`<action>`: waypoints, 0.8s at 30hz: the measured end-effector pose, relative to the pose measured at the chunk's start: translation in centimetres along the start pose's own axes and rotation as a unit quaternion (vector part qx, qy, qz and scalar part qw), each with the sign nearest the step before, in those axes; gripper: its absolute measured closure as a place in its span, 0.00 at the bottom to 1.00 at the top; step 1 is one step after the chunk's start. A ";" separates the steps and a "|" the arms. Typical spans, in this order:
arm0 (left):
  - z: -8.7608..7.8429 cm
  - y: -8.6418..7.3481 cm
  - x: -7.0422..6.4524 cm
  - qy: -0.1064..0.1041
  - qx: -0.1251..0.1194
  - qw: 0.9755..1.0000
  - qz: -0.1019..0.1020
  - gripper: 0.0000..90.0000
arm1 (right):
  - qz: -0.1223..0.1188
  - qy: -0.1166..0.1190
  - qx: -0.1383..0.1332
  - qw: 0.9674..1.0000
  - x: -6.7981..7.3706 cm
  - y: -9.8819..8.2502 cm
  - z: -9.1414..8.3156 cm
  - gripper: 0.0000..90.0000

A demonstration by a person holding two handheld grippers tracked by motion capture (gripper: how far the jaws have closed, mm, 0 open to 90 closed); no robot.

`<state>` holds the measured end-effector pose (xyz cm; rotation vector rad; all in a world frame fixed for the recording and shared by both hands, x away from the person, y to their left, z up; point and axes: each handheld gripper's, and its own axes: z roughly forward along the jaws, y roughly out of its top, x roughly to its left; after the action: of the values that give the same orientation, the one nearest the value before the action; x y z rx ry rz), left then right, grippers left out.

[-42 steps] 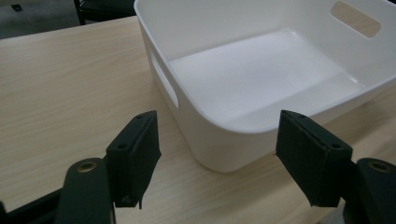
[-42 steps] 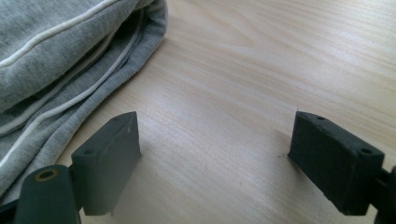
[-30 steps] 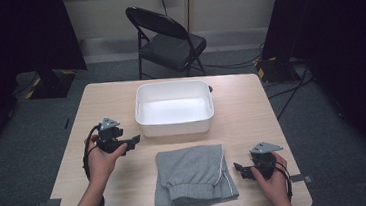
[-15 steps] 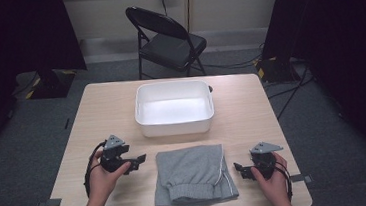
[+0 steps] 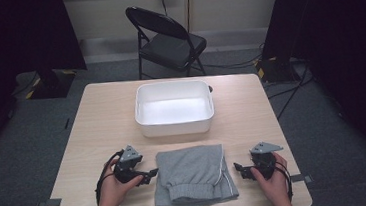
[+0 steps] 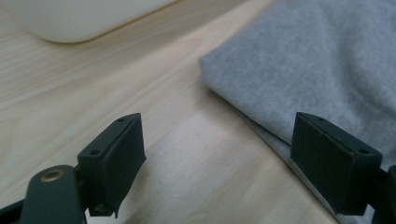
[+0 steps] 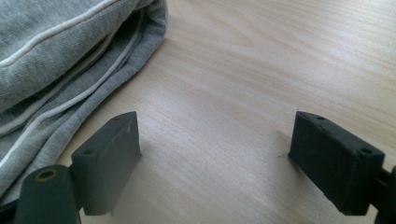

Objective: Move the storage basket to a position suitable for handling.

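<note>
A folded grey garment [image 5: 192,175] with a white piping stripe lies at the table's near middle. My left gripper [image 5: 149,175] sits low at its left edge, pointing toward it. The jaws have just been opening and stand open with bare wood between them [image 6: 217,121]. The garment's edge [image 6: 327,70] runs past the right jaw. My right gripper [image 5: 238,168] rests just right of the garment, jaws open over bare wood [image 7: 215,116], and the garment's folded edge [image 7: 56,56] lies beyond its left jaw.
A white rectangular tub [image 5: 175,128] stands behind the garment at mid-table, its corner [image 6: 70,23] showing in the left gripper view. The wooden table [image 5: 102,120] has bare room on both sides. A folding chair [image 5: 168,39] stands beyond the far edge.
My left hand has come nearer and lower, from beside the tub's left corner to the garment's left edge. The right hand has stayed put.
</note>
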<state>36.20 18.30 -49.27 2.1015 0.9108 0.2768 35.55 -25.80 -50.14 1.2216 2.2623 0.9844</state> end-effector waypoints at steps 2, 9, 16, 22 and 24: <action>0.2 0.0 -0.3 -0.004 0.003 1.000 0.007 0.19 | 0.000 0.000 0.000 1.000 0.0 0.0 0.0 0.17; 0.0 0.0 -1.3 -0.013 0.008 1.000 0.027 0.21 | -0.001 0.003 0.001 1.000 0.3 0.3 -0.1 0.24; -0.1 -0.5 -2.1 -0.017 0.023 0.998 0.050 0.24 | 0.006 0.021 -0.027 0.999 0.7 2.0 -0.6 0.30; -0.1 -0.7 -2.6 -0.012 0.034 0.998 0.057 0.26 | 0.000 0.024 -0.028 0.999 1.0 2.7 -0.3 0.31; -0.1 -0.8 -2.6 -0.010 0.035 0.998 0.058 0.27 | 0.006 0.024 -0.037 0.999 0.8 3.1 -0.5 0.31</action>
<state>33.88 16.87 -49.47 2.2216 0.7989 0.2859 36.56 -24.18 -47.54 1.1934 2.2368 1.1024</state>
